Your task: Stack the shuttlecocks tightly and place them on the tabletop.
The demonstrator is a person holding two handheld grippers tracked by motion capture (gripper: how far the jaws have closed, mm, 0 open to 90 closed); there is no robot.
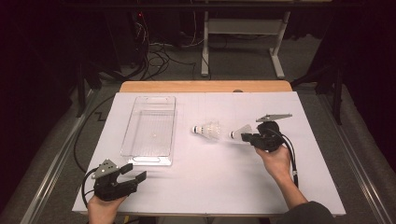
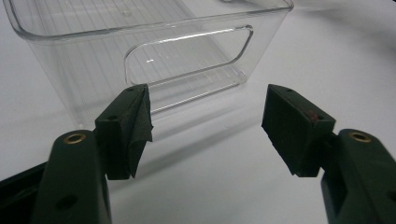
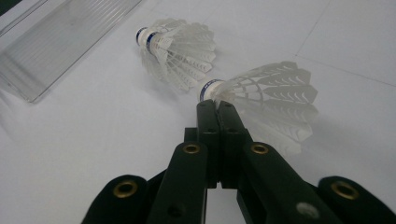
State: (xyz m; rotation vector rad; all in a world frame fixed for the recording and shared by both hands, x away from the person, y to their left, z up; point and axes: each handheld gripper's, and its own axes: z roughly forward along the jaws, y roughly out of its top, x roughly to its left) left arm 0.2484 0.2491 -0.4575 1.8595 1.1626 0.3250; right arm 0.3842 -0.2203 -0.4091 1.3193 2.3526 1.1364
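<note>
Two white feather shuttlecocks are on the white table top. One shuttlecock [image 1: 208,130] [image 3: 175,51] lies on its side at the middle, cork pointing left toward the tray. My right gripper [image 1: 248,136] [image 3: 216,105] has its jaws pressed together, the tips pinching the second shuttlecock [image 1: 241,132] [image 3: 266,88] just behind its cork; its shadow falls a little below it. My left gripper [image 1: 133,173] [image 2: 205,126] rests at the front left, jaws wide open with nothing between them, facing the tray's near end.
A clear plastic tray [image 1: 150,128] [image 2: 187,51], empty, lies lengthwise left of centre; its handle cut-out faces the left gripper. The table's wooden far edge [image 1: 205,86] runs along the back. A white table frame [image 1: 243,28] and cables stand on the floor beyond.
</note>
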